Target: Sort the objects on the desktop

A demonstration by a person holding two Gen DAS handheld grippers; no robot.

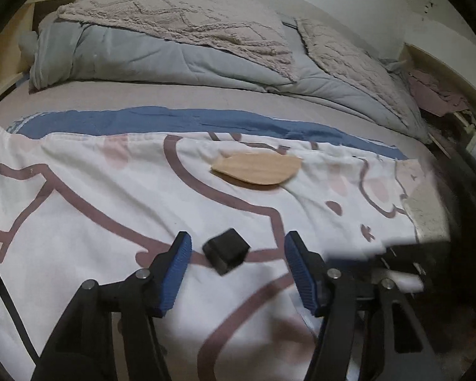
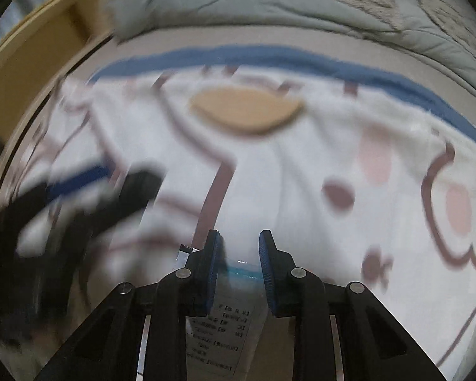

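A small black cube [image 1: 227,250] lies on the white cartoon-print sheet [image 1: 95,190], between the blue pads of my left gripper [image 1: 238,238], which stands open without touching it. My right gripper [image 2: 239,235] is shut on a white packet [image 2: 228,317] with printed text and a teal band. A flat leaf-shaped wooden board [image 1: 257,168] [image 2: 247,109] rests farther back on the sheet. In the left wrist view the right gripper [image 1: 396,266] shows as a dark blur at the right. The right wrist view catches the left gripper [image 2: 95,190] blurred at the left.
A folded grey quilt [image 1: 142,60] with beige blankets [image 1: 190,16] fills the back of the bed. A blue strip of cloth [image 1: 174,123] runs behind the white sheet. A wooden bed frame [image 2: 31,63] borders the left, and crumpled clothes [image 1: 434,95] lie at the far right.
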